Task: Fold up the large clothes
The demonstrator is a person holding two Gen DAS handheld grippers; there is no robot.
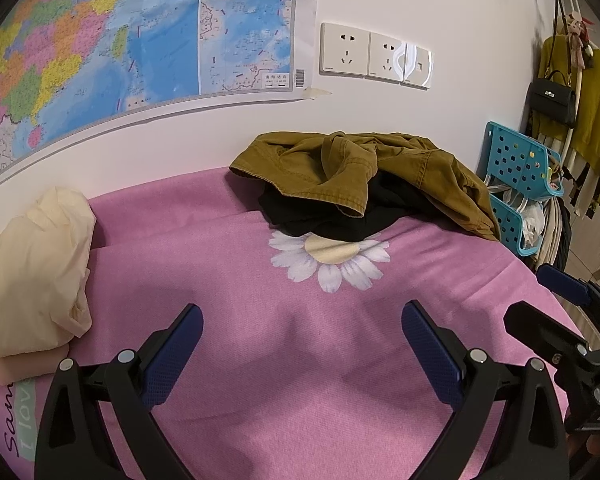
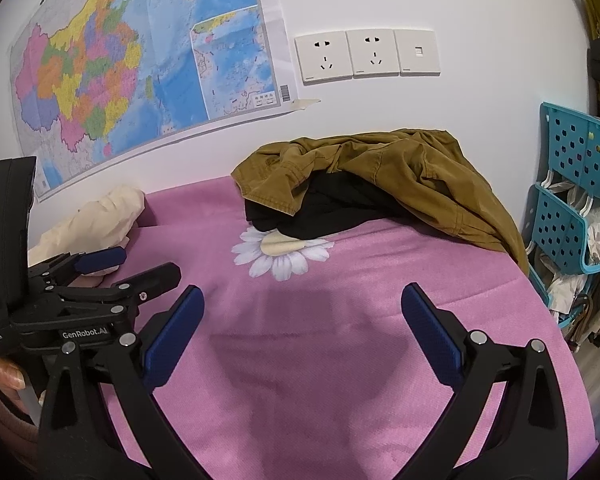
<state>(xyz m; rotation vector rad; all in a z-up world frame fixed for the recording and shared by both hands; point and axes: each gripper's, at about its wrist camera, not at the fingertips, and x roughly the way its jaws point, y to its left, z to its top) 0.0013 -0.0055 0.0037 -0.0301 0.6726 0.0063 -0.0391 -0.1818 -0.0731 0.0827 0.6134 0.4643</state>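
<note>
An olive-brown jacket (image 1: 364, 168) lies crumpled at the far edge of the pink bed cover (image 1: 260, 340), on top of a black garment (image 1: 324, 216). Both also show in the right wrist view: the jacket (image 2: 400, 176) over the black garment (image 2: 320, 216). My left gripper (image 1: 302, 320) is open and empty above the pink cover, well short of the pile. My right gripper (image 2: 302, 304) is open and empty too, hovering over the cover (image 2: 340, 360). Each gripper shows at the edge of the other's view.
A cream cloth bundle (image 1: 28, 272) lies at the bed's left by the wall. A white daisy print (image 1: 332, 256) marks the cover. A blue plastic rack (image 1: 516, 184) and hanging clothes (image 1: 592, 120) stand to the right. A map (image 1: 120, 40) and sockets (image 1: 376, 56) are on the wall.
</note>
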